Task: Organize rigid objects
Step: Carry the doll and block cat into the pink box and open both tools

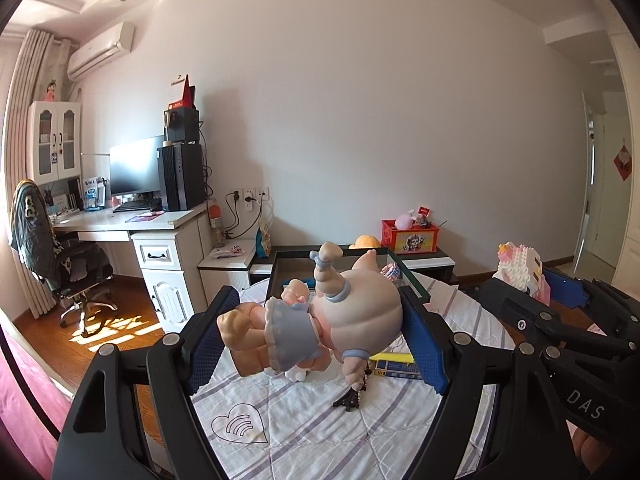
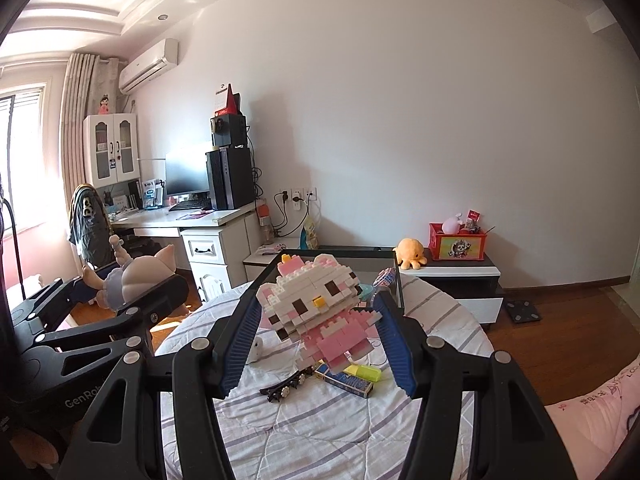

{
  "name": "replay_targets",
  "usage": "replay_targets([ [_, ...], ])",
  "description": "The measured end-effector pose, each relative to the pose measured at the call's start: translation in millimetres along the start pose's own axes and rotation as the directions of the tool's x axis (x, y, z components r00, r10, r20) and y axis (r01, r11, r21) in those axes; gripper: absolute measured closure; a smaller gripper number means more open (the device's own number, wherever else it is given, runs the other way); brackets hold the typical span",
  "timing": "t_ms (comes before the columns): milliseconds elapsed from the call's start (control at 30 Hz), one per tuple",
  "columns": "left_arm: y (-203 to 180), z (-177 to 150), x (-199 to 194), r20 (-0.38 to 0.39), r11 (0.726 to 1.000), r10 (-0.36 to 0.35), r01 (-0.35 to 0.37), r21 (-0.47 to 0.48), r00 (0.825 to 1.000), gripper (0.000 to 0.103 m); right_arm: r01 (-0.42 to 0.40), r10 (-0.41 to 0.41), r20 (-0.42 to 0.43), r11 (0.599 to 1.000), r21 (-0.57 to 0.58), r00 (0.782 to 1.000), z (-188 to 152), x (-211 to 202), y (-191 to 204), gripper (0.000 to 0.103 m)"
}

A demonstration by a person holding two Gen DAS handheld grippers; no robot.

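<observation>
Count of items observed. Tools: two, the left tool [image 1: 320, 332] and the right tool [image 2: 316, 344]. Dolls: one, a pig-headed figure [image 1: 340, 312]. Brick-built cat figures: one [image 2: 312, 304]. Glass-walled boxes on the counter: one [image 2: 394, 276]. Loose on the striped cloth: one yellow highlighter [image 2: 366, 372], one blue carton [image 2: 346, 382], one black hair clip [image 2: 286, 388], one miniature tower [image 1: 352, 398] (seen from the left view only). Orange plush toys: one [image 2: 412, 254].
</observation>
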State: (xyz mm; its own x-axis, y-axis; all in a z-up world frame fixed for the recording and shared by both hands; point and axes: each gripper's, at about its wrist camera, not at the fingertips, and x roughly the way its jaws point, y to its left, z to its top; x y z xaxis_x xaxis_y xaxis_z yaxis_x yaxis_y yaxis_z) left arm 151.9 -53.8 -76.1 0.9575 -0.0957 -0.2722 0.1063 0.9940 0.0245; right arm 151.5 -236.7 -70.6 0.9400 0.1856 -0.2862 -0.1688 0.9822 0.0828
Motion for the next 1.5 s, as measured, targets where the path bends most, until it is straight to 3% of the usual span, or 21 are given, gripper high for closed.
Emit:
replay_targets([
  [500, 1, -1, 66, -0.061, 1.000, -0.022, 0.022, 0.006, 0.998, 0.022, 0.020, -0.020, -0.059, 1.000, -0.007, 0.998, 0, 49, -12, 0.043],
  [700, 2, 10, 130, -0.116, 0.998, -0.046, 0.050, 0.030, 0.992, 0.022, 0.039, -0.041, -0.086, 0.999, -0.028, 0.995, 12, 99, -24, 0.043],
  [867, 5, 16, 202, -0.181, 0.996, -0.008, 0.024, 0.085, 0.984, 0.022, 0.057, -0.068, -0.143, 0.995, -0.078, 0.987, 21, 164, -32, 0.043],
  [1033, 19, 15, 283, -0.321, 0.996, -0.026, 0.051, 0.069, 0.947, 0.022, 0.031, -0.054, -0.235, 0.994, -0.101, 0.971, 24, 237, -37, 0.043],
  [1100, 19, 11, 311, -0.362, 0.996, 0.005, 0.028, 0.086, 0.932, 0.022, 0.013, -0.042, -0.277, 0.995, -0.103, 0.960, 24, 265, -39, 0.043],
  [1333, 27, -6, 379, -0.490, 0.996, 0.030, 0.014, 0.086, 0.871, 0.022, -0.026, -0.003, -0.433, 0.998, -0.061, 0.901, 9, 346, -54, 0.043],
  [1433, 29, -14, 392, -0.513, 0.996, 0.051, -0.007, 0.087, 0.857, 0.022, -0.031, 0.008, -0.483, 0.999, -0.039, 0.876, -2, 367, -58, 0.043],
  [1500, 28, -16, 394, -0.504, 0.995, 0.068, -0.018, 0.102, 0.861, 0.022, -0.040, 0.024, -0.509, 0.999, -0.020, 0.860, -6, 377, -61, 0.043],
])
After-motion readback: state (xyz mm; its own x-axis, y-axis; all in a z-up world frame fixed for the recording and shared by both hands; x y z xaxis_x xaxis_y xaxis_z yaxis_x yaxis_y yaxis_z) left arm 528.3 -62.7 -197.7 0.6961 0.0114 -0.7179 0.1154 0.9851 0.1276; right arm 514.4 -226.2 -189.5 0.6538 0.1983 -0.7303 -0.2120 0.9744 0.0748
